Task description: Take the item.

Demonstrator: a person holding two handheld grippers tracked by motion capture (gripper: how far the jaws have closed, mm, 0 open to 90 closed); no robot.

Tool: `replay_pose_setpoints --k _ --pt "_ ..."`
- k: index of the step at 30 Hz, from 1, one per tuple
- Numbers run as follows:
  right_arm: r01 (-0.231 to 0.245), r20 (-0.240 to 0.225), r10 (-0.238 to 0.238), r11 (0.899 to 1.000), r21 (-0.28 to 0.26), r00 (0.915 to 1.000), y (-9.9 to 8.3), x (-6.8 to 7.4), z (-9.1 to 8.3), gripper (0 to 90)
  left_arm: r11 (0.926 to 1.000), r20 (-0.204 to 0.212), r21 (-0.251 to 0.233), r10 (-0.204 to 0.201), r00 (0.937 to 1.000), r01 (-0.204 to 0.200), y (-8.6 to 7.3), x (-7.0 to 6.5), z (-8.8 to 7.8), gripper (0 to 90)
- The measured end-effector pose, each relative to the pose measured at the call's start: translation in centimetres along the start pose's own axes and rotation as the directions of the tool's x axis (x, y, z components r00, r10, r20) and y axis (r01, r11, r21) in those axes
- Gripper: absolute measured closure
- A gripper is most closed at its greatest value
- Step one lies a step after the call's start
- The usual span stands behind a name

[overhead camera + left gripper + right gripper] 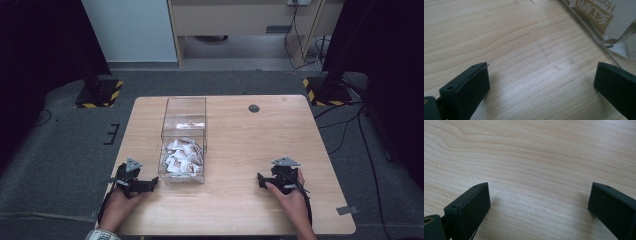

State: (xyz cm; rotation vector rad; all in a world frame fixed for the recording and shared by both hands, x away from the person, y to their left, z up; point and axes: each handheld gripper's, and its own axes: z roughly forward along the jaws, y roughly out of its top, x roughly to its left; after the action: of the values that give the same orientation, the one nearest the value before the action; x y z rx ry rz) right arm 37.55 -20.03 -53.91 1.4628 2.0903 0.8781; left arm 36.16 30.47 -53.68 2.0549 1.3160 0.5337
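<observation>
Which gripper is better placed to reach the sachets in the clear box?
Left. The left gripper sits open right beside the clear box of sachets; the right gripper rests farther away over bare table.

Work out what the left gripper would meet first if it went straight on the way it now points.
Probably the clear box of white sachets: the left gripper, jaws open, points along the table toward the box's near corner, seen at the upper right of the left gripper view.

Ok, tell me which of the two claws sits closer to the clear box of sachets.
The left claw: it rests just beside the near left corner of the clear box, while the right claw sits well off to the other side on bare table.
</observation>
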Motion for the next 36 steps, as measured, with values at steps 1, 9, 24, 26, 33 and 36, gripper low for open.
replay_pose_setpoints --k 1,9,24,26,33,36 --pt "0.000 0.000 0.000 1.000 0.000 1.0000 0.0 0.0 0.0 4.2 1.0000 0.000 0.000 0.000 1.0000 0.000 0.0 0.0 0.0 0.0" --pt "0.001 0.001 -0.001 1.000 0.001 1.0000 0.0 0.0 0.0 4.2 1.0000 0.000 0.000 0.000 1.0000 0.000 0.0 0.0 0.0 0.0" --pt "0.020 -0.040 -0.020 1.000 -0.003 0.9990 0.1 0.6 -0.2 5.5 1.0000 0.000 0.000 0.000 1.0000 0.000 0.0 0.0 0.0 0.0" --pt "0.021 -0.042 -0.022 1.000 -0.019 0.9989 0.3 0.9 -0.3 5.1 1.0000 0.000 0.000 0.000 1.0000 0.000 0.0 0.0 0.0 0.0" --pt "0.014 -0.050 -0.016 0.999 -0.034 0.9986 0.5 0.9 -0.8 5.7 1.0000 -0.001 0.000 0.001 1.0000 -0.001 0.0 0.0 0.0 0.0" --pt "0.015 -0.049 -0.017 0.999 -0.038 0.9986 0.6 0.9 -0.9 5.8 1.0000 0.000 0.000 0.000 1.0000 0.000 0.0 0.0 0.0 0.0"
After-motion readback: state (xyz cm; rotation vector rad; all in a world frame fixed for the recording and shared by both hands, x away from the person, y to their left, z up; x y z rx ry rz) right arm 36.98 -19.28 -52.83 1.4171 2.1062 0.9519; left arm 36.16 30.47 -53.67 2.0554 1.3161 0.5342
